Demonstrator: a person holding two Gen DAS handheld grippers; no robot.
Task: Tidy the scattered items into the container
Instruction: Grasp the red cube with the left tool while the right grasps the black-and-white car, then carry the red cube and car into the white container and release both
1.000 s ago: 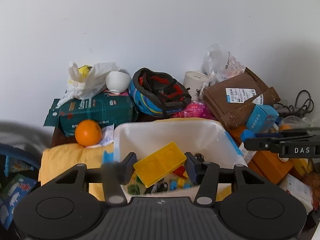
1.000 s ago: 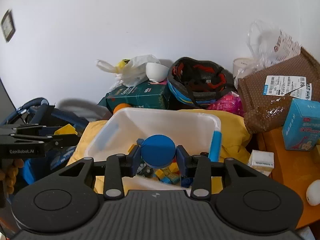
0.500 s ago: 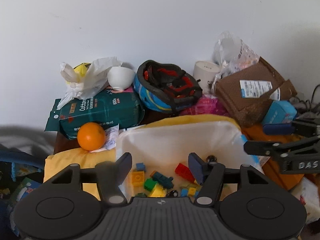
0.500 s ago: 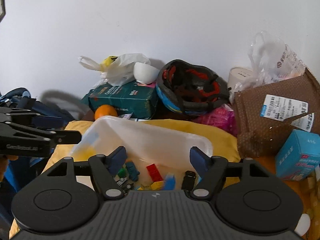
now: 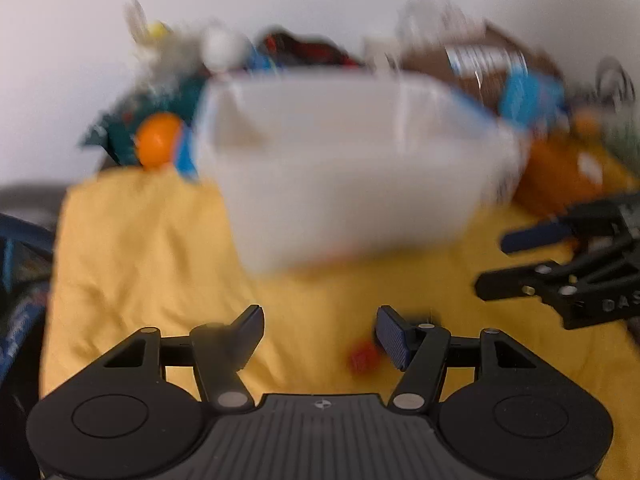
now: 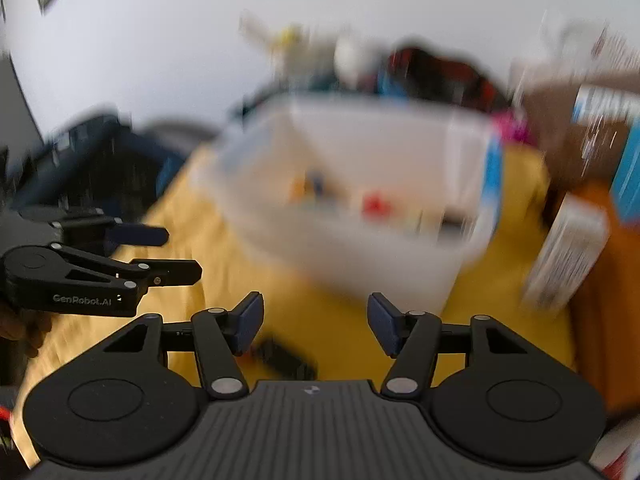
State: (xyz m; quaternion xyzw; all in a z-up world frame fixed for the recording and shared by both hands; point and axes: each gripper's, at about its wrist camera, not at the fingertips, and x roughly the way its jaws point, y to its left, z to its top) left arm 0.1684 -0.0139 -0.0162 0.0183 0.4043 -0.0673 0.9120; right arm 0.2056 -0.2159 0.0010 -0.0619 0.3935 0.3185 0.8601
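Both views are blurred by motion. A white plastic tub (image 5: pixel 352 184) (image 6: pixel 360 248) stands on a yellow cloth (image 5: pixel 152 264) and holds several small toy bricks. My left gripper (image 5: pixel 320 332) is open low over the cloth in front of the tub, with a small red brick (image 5: pixel 363 356) on the cloth just inside its right finger. My right gripper (image 6: pixel 316 326) has nothing between its pads and its jaws are closing; a small black piece (image 6: pixel 285 358) lies on the cloth below it. Each gripper shows in the other's view: the right gripper (image 5: pixel 560 276) and the left gripper (image 6: pixel 120 264).
Behind the tub sit an orange (image 5: pixel 158 140), a green carton (image 5: pixel 120 136), a white bowl (image 5: pixel 224 46), a helmet (image 6: pixel 436 68) and a brown parcel (image 5: pixel 492 60). A blue box (image 5: pixel 528 98) and an orange box (image 5: pixel 560 172) crowd the right. A white box (image 6: pixel 564 256) stands right of the tub.
The left gripper let go of a yellow brick and the right of a blue round piece over the tub. Both grippers then dropped down and back to the cloth in front of it.
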